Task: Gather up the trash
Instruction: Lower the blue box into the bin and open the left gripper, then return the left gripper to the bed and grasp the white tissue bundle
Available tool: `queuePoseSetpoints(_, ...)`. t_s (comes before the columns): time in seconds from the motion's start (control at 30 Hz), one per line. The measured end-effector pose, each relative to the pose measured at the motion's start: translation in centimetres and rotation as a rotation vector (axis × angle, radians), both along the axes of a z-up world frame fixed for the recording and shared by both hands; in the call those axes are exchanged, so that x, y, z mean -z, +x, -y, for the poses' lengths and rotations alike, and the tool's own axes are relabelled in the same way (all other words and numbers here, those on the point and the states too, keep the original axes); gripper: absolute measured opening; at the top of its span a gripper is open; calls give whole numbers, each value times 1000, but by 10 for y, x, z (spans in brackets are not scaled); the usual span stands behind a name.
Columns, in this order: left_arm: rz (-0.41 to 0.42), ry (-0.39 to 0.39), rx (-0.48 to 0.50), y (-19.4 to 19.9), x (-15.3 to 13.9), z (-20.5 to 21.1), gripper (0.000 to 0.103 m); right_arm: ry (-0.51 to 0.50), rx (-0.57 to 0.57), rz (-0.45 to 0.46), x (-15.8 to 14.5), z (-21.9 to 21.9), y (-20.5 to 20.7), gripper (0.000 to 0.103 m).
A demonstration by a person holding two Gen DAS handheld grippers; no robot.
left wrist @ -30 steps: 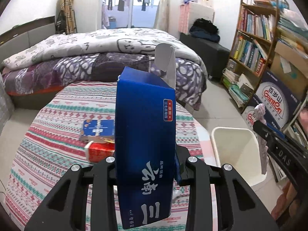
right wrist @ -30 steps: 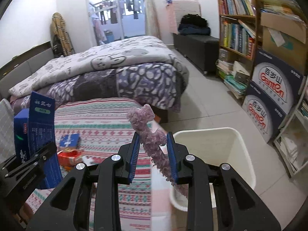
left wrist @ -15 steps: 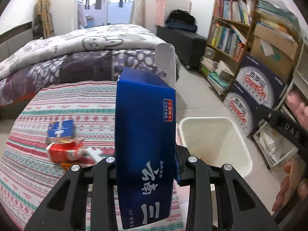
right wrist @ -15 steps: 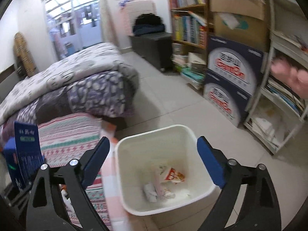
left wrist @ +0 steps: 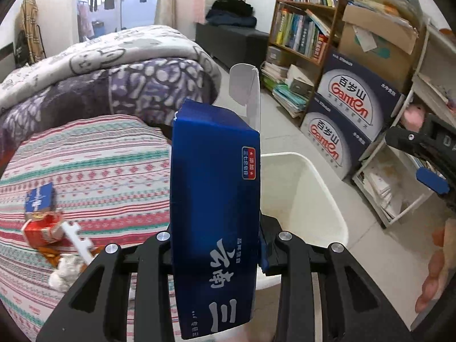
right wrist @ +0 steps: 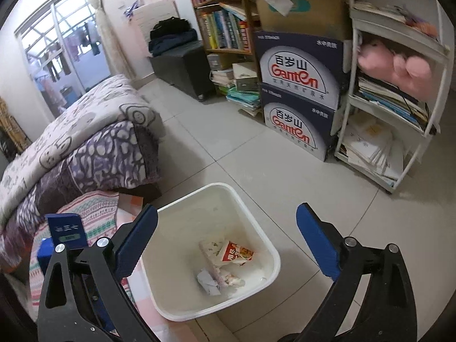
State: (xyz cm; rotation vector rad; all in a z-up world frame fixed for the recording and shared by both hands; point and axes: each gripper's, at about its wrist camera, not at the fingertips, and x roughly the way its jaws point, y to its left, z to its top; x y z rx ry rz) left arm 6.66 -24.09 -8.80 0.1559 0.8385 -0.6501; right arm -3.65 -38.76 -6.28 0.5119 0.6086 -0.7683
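Note:
My left gripper [left wrist: 216,245] is shut on a tall blue carton [left wrist: 213,199] with an open white flap, held upright at the table's right edge beside the white bin [left wrist: 302,199]. My right gripper [right wrist: 226,236] is wide open and empty above the white bin [right wrist: 250,222], which holds a red-and-white wrapper [right wrist: 230,253] and crumpled paper [right wrist: 208,280]. The blue carton also shows at the left of the right wrist view [right wrist: 65,230]. On the striped tablecloth [left wrist: 99,171] lie a red box [left wrist: 42,229], a small blue box [left wrist: 38,199] and white scraps [left wrist: 67,270].
A bed with a purple and grey quilt [left wrist: 99,79] stands behind the table. Bookshelves [left wrist: 302,28], stacked blue Ganten cartons [right wrist: 299,94] and a white rack with a pink plush [right wrist: 396,71] line the right side. Tiled floor [right wrist: 256,156] surrounds the bin.
My right gripper opened over the bin and the pink fuzzy piece it held is gone from it. My left gripper has swung right with the blue carton, closer to the bin.

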Motion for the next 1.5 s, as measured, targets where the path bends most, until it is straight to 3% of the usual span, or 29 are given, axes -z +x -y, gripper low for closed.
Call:
queuePoseSetpoints(0.17,-38,-13,17,4,2,20,34,-7,16,8,-2,6,-7,94)
queuePoseSetpoints(0.27,-98,-66,34,9,3,30,34,-6,25,15,-2,8,-11,94)
queuePoseSetpoints(0.3,-112,-86,52,9,3,34,42,-7,25,15,-2,9,-12,94)
queuePoseSetpoints(0.33,-117,-92,64,9,4,38,64,-10,26,13,-2,9,-13,94)
queuePoseSetpoints(0.4,-112,-105,51,8,4,37,80,-15,30,14,-3,11,-14,95)
queuePoseSetpoints(0.63,-112,-74,5,9,4,20,80,-19,12,32,-5,2,-13,96)
queuePoseSetpoints(0.83,-41,25,-26,6,2,-7,81,-46,-53,-22,0,-20,4,96)
queuePoseSetpoints(1.1,-45,193,-65,17,15,-54,83,-42,-172,-77,10,-60,34,96)
queuePoseSetpoints(1.27,-83,304,-63,29,29,-86,83,-37,-252,-122,18,-86,53,96)
queuePoseSetpoints(1.5,-198,468,34,51,51,-131,83,9,-365,-179,32,-116,76,96)
